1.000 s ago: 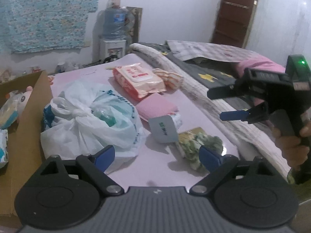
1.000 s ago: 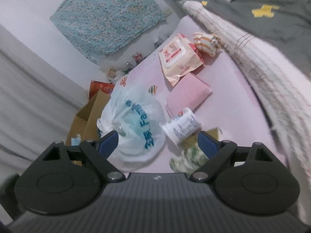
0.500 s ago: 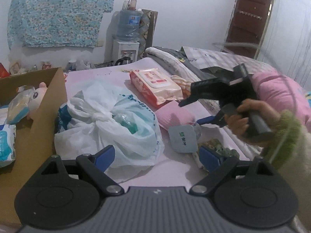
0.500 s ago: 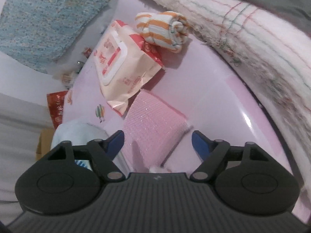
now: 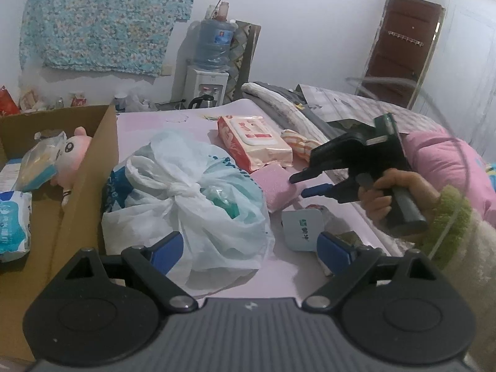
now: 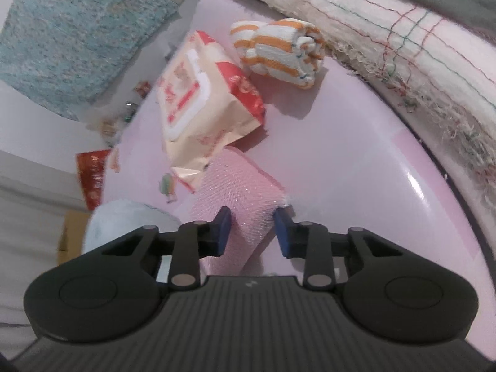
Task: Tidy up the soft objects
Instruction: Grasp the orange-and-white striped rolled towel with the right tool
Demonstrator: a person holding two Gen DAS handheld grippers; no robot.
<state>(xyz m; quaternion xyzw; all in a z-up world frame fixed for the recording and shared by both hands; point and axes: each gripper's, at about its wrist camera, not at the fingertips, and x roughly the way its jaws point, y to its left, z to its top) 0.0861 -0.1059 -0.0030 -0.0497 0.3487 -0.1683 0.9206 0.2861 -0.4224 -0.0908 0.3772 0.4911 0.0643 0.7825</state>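
scanning from the far left, i take the tied white plastic bag (image 5: 189, 198) as my landmark. left of it stands the open cardboard box (image 5: 93, 167), touching the bag's side, with a pink plush toy (image 5: 73, 158) and a couple of tissue packs (image 5: 12, 226) already inside; i read it as the place where the soft things go. the bag itself sits in the middle of the pink counter (image 5: 148, 121), and my left gripper (image 5: 251, 249) hovers just in front of it, jaws wide apart with nothing between them.

beyond the bag lies the red-and-cream wet wipes pack (image 5: 254, 142), and right of that, further back, the orange-striped rolled towel (image 6: 279, 51), near the folded blanket (image 6: 403, 37) at the counter's edge. just right of the bag, touching its flank, is the pink sponge (image 6: 238, 192), the thing this step is about. right and nearer than the bag stands a small white pack (image 5: 302, 229), close to my left gripper's right finger.

my right gripper (image 6: 252, 228) is on the sponge: its jaws are closing, the sponge's near end sits between them, and the pads look pressed into its sides, the mesh wrap pinched. the person's hand (image 5: 390, 198) holds that gripper's handle, well right of the bag.

so the step in hand is the grasp on the sponge. next, i judge, it needs lifting clear of the bag and wipes pack, carrying leftward over the bag, and releasing inside the box. the sponge will squash, so the grip must be firm enough that it doesn't slip.
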